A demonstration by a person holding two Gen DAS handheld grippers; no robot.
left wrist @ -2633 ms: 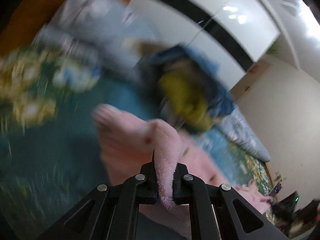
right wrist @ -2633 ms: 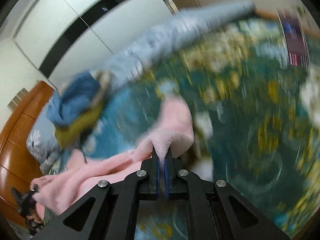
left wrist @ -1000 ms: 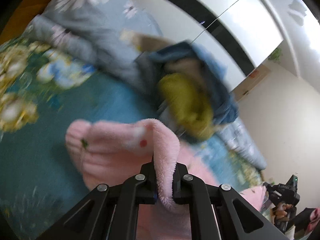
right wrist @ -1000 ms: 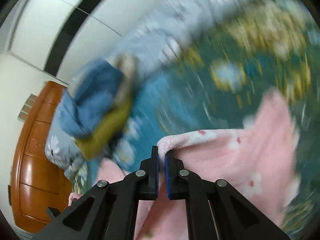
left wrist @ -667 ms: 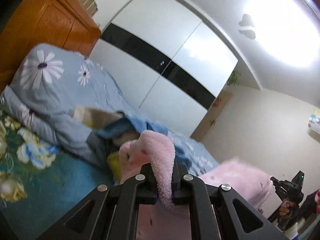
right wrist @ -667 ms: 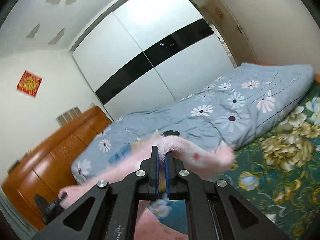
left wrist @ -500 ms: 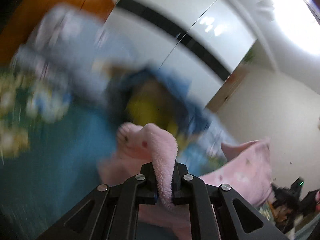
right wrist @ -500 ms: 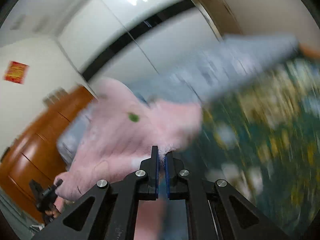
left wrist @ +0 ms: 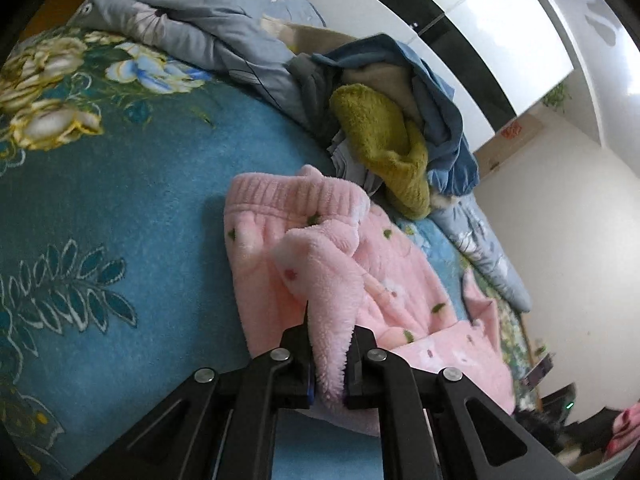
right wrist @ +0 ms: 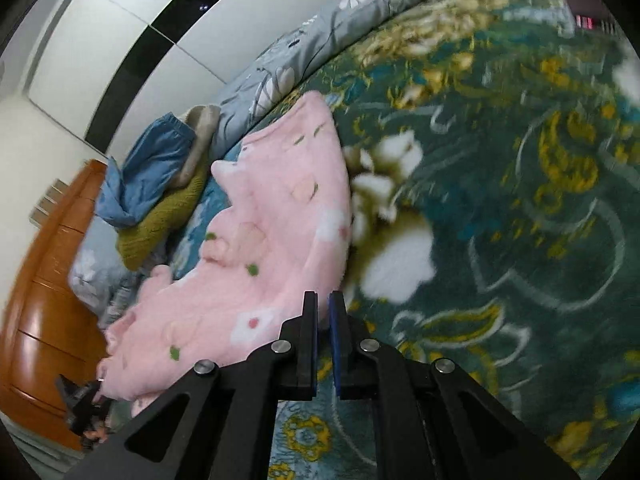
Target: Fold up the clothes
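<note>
**Pink fleece on the bed, left jaws pinching a fold**

My left gripper (left wrist: 329,354) clamps a thick fold of the pink fleece garment (left wrist: 372,276); fleece fills the narrow gap between the jaws. The garment lies spread on the teal floral blanket (left wrist: 120,208), its ribbed waistband (left wrist: 292,194) at the far end. My right gripper (right wrist: 323,334) has its jaws nearly together with a thin slit between them, nothing visibly held; the pink edge lies just beside its left finger. Beyond the garment sits a clothes pile (left wrist: 396,128), olive and blue, against the grey daisy quilt (left wrist: 208,20).
</note>
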